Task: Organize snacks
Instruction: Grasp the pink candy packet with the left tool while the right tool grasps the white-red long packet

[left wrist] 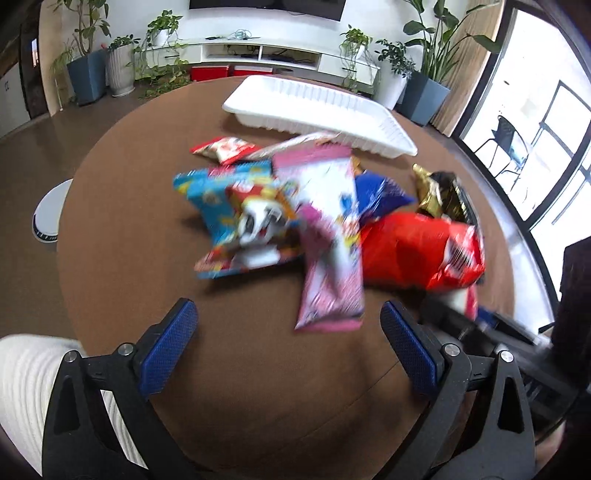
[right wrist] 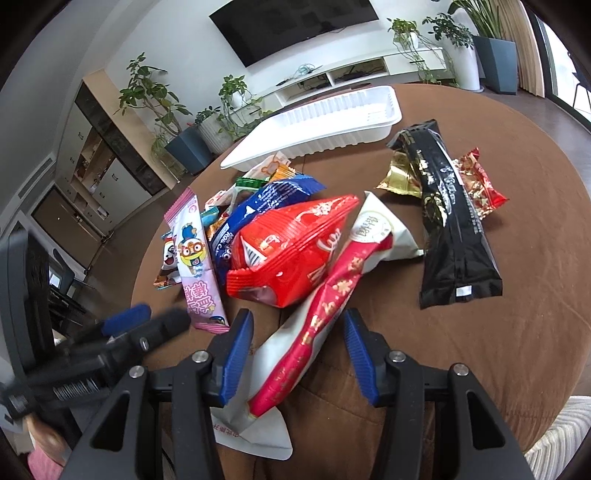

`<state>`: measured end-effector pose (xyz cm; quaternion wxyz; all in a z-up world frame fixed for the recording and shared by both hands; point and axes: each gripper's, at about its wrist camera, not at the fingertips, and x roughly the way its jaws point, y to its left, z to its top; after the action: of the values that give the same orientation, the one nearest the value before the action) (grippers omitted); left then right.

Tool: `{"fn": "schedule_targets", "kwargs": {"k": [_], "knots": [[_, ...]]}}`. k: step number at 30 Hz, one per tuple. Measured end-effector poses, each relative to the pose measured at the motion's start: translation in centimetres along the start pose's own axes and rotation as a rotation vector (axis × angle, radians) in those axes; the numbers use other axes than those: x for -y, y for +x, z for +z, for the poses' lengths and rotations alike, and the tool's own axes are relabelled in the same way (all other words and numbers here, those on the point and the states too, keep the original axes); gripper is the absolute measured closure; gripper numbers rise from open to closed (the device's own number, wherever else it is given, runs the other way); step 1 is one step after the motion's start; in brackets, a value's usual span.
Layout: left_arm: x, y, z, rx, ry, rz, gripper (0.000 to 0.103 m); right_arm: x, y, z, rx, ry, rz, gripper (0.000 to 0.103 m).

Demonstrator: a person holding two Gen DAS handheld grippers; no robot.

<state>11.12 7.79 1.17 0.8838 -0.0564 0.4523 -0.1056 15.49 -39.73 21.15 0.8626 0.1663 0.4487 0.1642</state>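
Left gripper (left wrist: 287, 306) is seen with jaws wide apart, nothing between them, held over the brown table (left wrist: 122, 229); a white ribbed sleeve (left wrist: 26, 387) is seen at its left. Right gripper (right wrist: 299, 314) is set half-closed around a long red-and-white packet (right wrist: 325, 295): one pad is seen against the packet's edge, a gap is seen at the other pad, so no firm clamp is shown. The packet is lying on the table, its near end between the fingers, its far end leaned on a big red bag (right wrist: 291, 251). Just left of that bag a pink cartoon packet (right wrist: 199, 258) and a blue packet (right wrist: 258, 210) are piled with smaller packets, overlapping; the left-wrist view is blurred here. Off to the right, apart from the pile, a long black packet (right wrist: 454, 229) is laid over a gold packet (right wrist: 399, 173) and beside a small red patterned packet (right wrist: 480, 184). Beyond the pile a white ribbed tray (right wrist: 314, 122) is seen at the table's far edge, with no snacks in it. Potted plants (right wrist: 155, 96) and a wall TV (right wrist: 295, 26) are seen behind.
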Motion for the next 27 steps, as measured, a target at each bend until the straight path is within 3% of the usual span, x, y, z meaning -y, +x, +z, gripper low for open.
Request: {"fn": "schedule_targets", "kwargs": {"k": [3,5,8,10,11,13,19,27], "knots": [[0.2,0.1,1.1,-0.002,-0.004,-0.012,0.004,0.2,0.1,0.0,0.004,-0.001,0.011,0.049],[0.3,0.5,1.7,-0.015,-0.009,-0.019,0.011,0.4,0.0,0.0,0.007,0.003,0.018,0.050],[0.7,1.8,2.6,-0.069,-0.019,-0.024,0.031,0.8,-0.1,-0.1,0.012,0.016,0.030,0.054],[0.4,2.7,2.7,-0.110,-0.038,-0.040,0.052,1.0,-0.3,-0.2,0.015,0.022,0.027,0.059],[0.5,2.7,2.7,-0.105,-0.040,-0.030,0.052,1.1,-0.3,-0.2,0.017,0.022,0.025,0.061],[0.8,2.8,2.7,-0.112,-0.032,-0.043,0.071,1.3,-0.3,-0.2,0.019,0.023,0.027,0.063],[-0.2,3.0,3.0,-0.126,-0.063,-0.075,0.078,2.5,-0.3,-0.4,0.017,0.085,0.084,0.074],[0.4,1.8,2.6,-0.105,-0.062,-0.125,0.081,5.5,-0.1,-1.0,0.007,0.274,0.250,0.082]]}}
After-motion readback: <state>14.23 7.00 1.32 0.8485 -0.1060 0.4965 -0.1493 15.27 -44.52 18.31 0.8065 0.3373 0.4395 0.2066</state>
